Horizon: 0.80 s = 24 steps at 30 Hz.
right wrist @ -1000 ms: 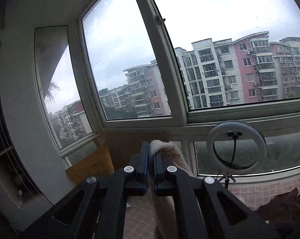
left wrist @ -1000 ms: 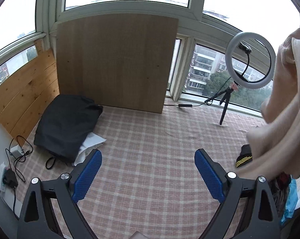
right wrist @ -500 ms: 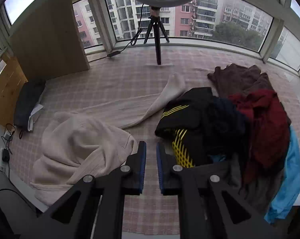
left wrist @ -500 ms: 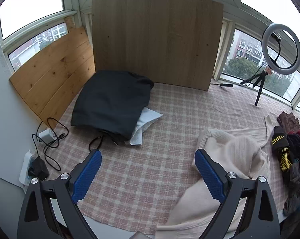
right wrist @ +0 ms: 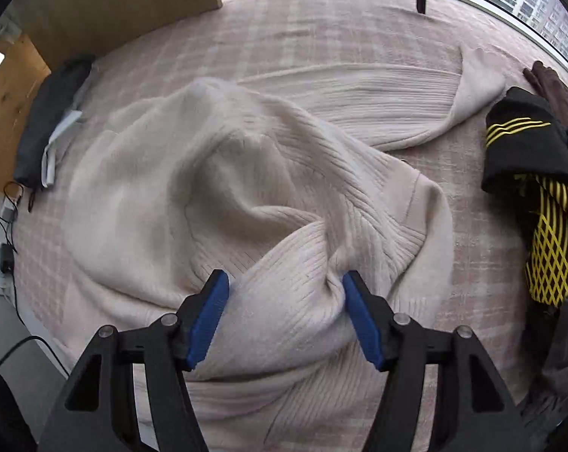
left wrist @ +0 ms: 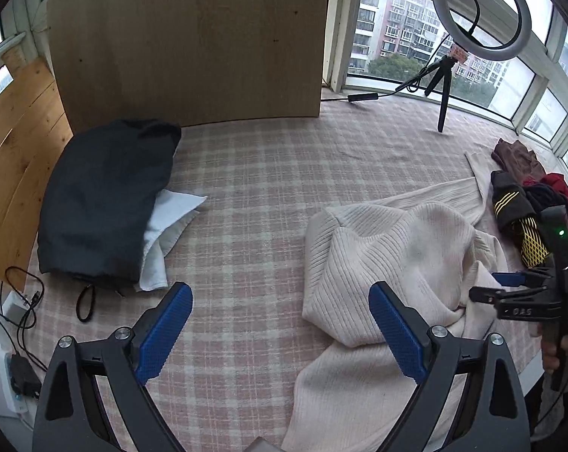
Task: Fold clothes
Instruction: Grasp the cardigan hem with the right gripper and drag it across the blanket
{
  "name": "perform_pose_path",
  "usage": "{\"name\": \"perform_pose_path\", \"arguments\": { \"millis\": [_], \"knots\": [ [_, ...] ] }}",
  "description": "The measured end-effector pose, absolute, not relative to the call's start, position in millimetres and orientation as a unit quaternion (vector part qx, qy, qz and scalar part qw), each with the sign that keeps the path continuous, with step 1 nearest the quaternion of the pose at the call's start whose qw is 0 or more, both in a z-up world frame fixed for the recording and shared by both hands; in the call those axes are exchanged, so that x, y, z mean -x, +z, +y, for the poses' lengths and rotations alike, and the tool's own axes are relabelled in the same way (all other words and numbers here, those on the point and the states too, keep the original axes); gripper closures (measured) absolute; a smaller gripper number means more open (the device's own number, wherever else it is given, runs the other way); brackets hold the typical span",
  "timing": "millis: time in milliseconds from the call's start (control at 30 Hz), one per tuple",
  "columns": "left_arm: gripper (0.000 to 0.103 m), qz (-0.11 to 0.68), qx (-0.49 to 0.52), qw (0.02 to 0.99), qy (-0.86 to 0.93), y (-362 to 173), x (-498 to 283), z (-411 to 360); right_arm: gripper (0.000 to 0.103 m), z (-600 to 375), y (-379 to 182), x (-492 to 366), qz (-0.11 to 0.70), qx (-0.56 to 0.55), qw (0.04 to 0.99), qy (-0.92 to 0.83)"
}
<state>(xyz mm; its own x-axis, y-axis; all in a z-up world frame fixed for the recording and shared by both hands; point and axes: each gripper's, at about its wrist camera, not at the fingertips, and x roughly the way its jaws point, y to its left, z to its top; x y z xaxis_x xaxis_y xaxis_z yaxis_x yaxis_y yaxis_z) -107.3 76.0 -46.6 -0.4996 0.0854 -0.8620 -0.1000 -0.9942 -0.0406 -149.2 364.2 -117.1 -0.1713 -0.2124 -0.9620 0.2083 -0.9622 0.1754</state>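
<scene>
A cream ribbed sweater point(left wrist: 393, 263) lies crumpled on the pink plaid cloth point(left wrist: 268, 188), one sleeve point(right wrist: 359, 90) stretched out toward the far right. My left gripper point(left wrist: 280, 327) is open and empty, low over the plaid cloth just left of the sweater. My right gripper point(right wrist: 285, 316) is open, its jaws either side of a raised fold of the sweater point(right wrist: 284, 286) near the front edge. The right gripper also shows in the left wrist view point(left wrist: 510, 286) over the sweater's right side.
A folded dark garment on a white one point(left wrist: 103, 203) lies at the left. A pile of unfolded clothes point(left wrist: 525, 203), black-and-yellow, red and brown, sits at the right point(right wrist: 532, 173). A ring light on a tripod point(left wrist: 476, 19) stands at the back. Cables and chargers point(left wrist: 16, 320) lie at the left edge.
The sweater, held up by the shut right gripper a second ago, now lies on the cloth. The right gripper has opened and dropped low over a fold. The left gripper moved closer to the surface.
</scene>
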Motion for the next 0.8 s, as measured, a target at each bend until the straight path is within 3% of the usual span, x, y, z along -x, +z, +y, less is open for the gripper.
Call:
{"name": "perform_pose_path", "arguments": {
  "millis": [33,67,200,333,500,600,667,733,800],
  "knots": [
    [0.008,0.008,0.499,0.054,0.865,-48,109,75,0.074,363,-121,147,-0.001,-0.627,0.150,-0.765],
    [0.008,0.009,0.500,0.054,0.864,-49,110,74,0.093,371,-116,143,-0.022,-0.622,0.162,-0.766],
    [0.008,0.010,0.505,0.048,0.861,-55,116,65,0.093,417,-85,124,-0.099,-0.597,0.185,-0.775],
    [0.008,0.009,0.516,0.050,0.855,-63,124,62,0.093,499,-35,83,-0.138,-0.555,0.122,-0.811],
    [0.008,0.019,0.521,0.090,0.848,-71,128,83,0.084,572,-33,59,-0.009,-0.597,-0.092,-0.797],
    [0.008,0.058,0.521,0.117,0.844,-74,131,108,0.082,577,-20,59,-0.044,-0.579,-0.039,-0.813],
    [0.008,0.085,0.511,0.132,0.845,-70,135,124,0.075,560,-20,69,-0.019,-0.566,-0.003,-0.824],
    [0.008,0.106,0.496,0.152,0.848,-65,143,138,0.058,542,-21,80,0.006,-0.552,0.034,-0.833],
    [0.008,0.125,0.482,0.174,0.850,-60,153,152,0.054,528,-29,94,0.025,-0.550,0.063,-0.833]
  ]
}}
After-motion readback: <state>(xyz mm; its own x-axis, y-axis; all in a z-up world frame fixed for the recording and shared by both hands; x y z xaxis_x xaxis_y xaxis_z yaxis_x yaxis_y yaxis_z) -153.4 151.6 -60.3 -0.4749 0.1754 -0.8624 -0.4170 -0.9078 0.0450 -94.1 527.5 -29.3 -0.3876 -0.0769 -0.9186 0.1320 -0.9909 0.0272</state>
